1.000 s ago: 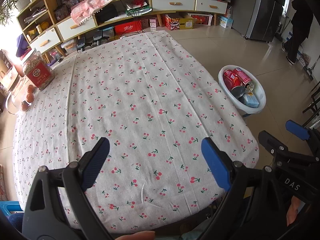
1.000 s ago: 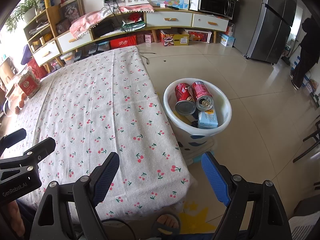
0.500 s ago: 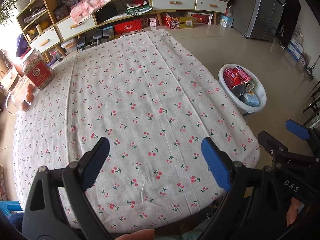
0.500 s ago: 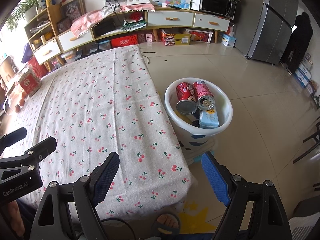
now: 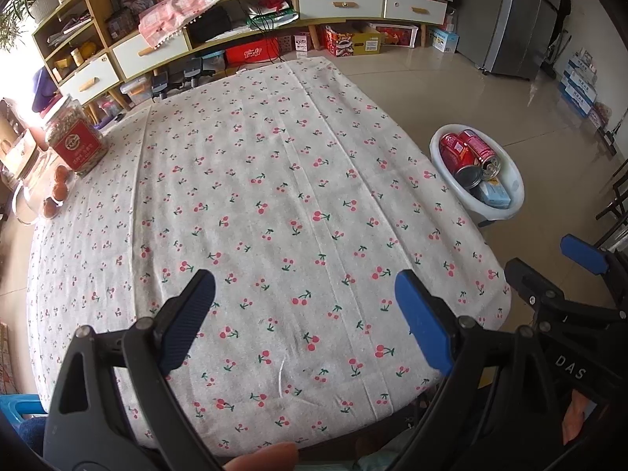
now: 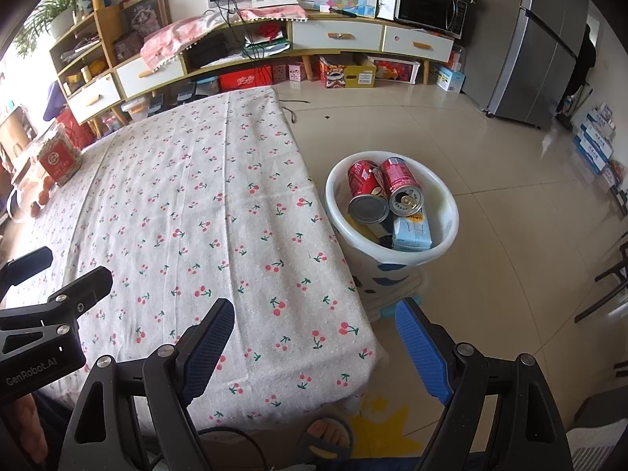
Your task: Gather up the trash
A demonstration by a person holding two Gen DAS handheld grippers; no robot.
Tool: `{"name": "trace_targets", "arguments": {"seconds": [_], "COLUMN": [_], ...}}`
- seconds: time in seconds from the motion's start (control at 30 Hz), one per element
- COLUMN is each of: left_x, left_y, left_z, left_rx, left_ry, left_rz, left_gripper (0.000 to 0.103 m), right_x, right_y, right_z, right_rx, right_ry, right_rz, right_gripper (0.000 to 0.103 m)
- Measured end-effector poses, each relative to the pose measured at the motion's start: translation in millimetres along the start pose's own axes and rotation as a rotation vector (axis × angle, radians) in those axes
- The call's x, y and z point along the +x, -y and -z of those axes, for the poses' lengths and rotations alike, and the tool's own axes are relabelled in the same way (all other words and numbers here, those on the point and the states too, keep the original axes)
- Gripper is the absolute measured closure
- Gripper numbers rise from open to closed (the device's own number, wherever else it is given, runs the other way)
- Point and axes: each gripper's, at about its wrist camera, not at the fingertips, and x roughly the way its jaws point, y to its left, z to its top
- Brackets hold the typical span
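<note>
A white plastic bin (image 6: 445,204) stands on the floor right of the table; it also shows in the left wrist view (image 5: 514,186). In it lie red cans (image 6: 400,182), a can end-up (image 6: 367,209) and a light blue carton (image 6: 412,231). My left gripper (image 5: 304,314) is open and empty over the near edge of the table with the cherry-print cloth (image 5: 274,196). My right gripper (image 6: 314,333) is open and empty over the table's near right corner, short of the bin. Its side shows in the left wrist view (image 5: 581,274).
A red-labelled jar (image 5: 76,141) and a glass bowl with orange fruit (image 5: 43,196) stand at the table's far left edge. A long shelf unit with drawers (image 6: 274,51) runs along the back wall. A grey fridge (image 6: 545,47) stands at the right. My sandalled foot (image 6: 329,435) is under the table edge.
Both grippers stay open and nearly still. The person in dark clothes by the fridge has moved back, almost out of sight.
</note>
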Motion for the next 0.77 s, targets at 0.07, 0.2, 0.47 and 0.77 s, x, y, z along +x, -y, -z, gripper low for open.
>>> {"name": "trace_targets", "arguments": {"seconds": [0.07, 0.2, 0.47, 0.77], "left_x": [-0.1, -0.8, -4.0, -2.7], "left_y": [-0.7, -1.0, -1.0, 1.2], "left_z": [-0.1, 0.1, -0.4, -1.2], "left_rx": [0.000, 0.001, 0.011, 0.017], "left_ry": [0.002, 0.003, 0.017, 0.006], "left_rz": [-0.002, 0.006, 0.017, 0.032], "left_gripper": [0.010, 0.010, 0.010, 0.010], "right_x": [0.0, 0.0, -0.1, 0.1], "right_y": [0.1, 0.1, 0.2, 0.1], "right_z": [-0.1, -0.1, 0.0, 0.0], "right_rx": [0.000, -0.001, 0.000, -0.001], "right_ry": [0.000, 0.000, 0.000, 0.000], "right_rz": [0.000, 0.000, 0.001, 0.001], "right_gripper": [0.017, 0.017, 0.017, 0.017]}}
